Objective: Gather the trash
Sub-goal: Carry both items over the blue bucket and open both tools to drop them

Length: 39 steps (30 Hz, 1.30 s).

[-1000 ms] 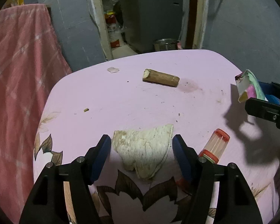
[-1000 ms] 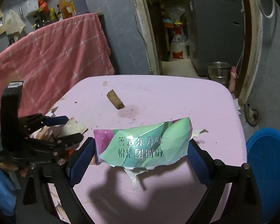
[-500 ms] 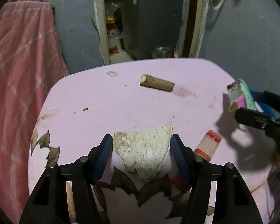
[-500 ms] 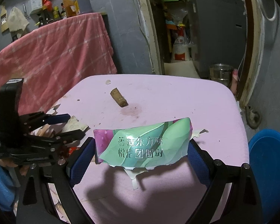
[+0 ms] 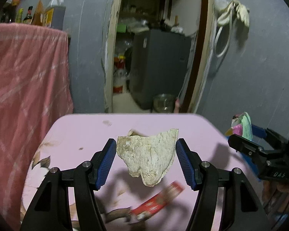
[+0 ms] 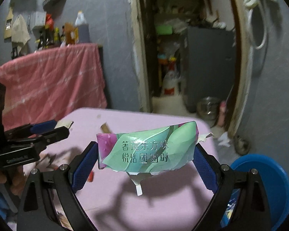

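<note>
Left wrist view: a pale, rough, shell-like scrap (image 5: 149, 157) is clamped by its two side edges between the blue pads of the left gripper (image 5: 146, 161), whose jaws have just been closing on it, and it is carried clear above the pink bench (image 5: 77, 132). The scrap looks stiff, dry and light, probably brittle at its thin rim, so a hold across its broad middle is judged safer than one at its pointed lower tip. A red-capped tube (image 5: 158, 200) is seen blurred on the bench below it. In the right wrist view a green and pink paper wrapper (image 6: 147, 150) is gripped end to end by the right gripper (image 6: 146, 159), above the near part of the bench; it is judged light and soft, easily crushed or torn, as its ragged lower edge suggests. A blue bin (image 6: 267, 188) is seen low at the right, beside the bench. Both grippers are tilted forward and downward, side by side, the left one visible at the left edge of the right view.
</note>
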### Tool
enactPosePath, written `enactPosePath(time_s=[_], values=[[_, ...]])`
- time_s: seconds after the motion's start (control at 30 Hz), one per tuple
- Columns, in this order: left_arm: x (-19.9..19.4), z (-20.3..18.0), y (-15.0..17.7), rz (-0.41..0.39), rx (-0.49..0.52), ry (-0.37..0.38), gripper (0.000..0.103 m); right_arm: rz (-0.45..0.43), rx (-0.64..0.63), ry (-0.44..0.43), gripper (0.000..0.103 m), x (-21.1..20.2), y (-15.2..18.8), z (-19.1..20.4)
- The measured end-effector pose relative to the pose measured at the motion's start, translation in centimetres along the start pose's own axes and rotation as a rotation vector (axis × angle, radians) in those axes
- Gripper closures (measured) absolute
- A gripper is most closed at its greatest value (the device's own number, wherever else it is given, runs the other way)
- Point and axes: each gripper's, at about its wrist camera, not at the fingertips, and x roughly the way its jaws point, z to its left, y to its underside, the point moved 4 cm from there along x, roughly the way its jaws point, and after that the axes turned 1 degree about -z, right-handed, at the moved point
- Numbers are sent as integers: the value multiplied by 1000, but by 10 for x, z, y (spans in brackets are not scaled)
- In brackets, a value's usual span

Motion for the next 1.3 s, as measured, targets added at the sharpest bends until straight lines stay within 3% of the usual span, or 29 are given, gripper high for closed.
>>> enactPosePath(time_s=[0.37,0.7,0.97,1.3], values=[[-3,-88,-35,-176,3,99,45,-166,21,217,8,-65,-13,-68],[25,-192,-36,-231,50,204,45,-237,85,400,8,-125,2,-148],[61,-258,-22,-160,78,245,45,-193,138,482,8,-150,34,-216],[112,-288,10,35,108,230,45,-71,203,441,7,-137,65,-252]])
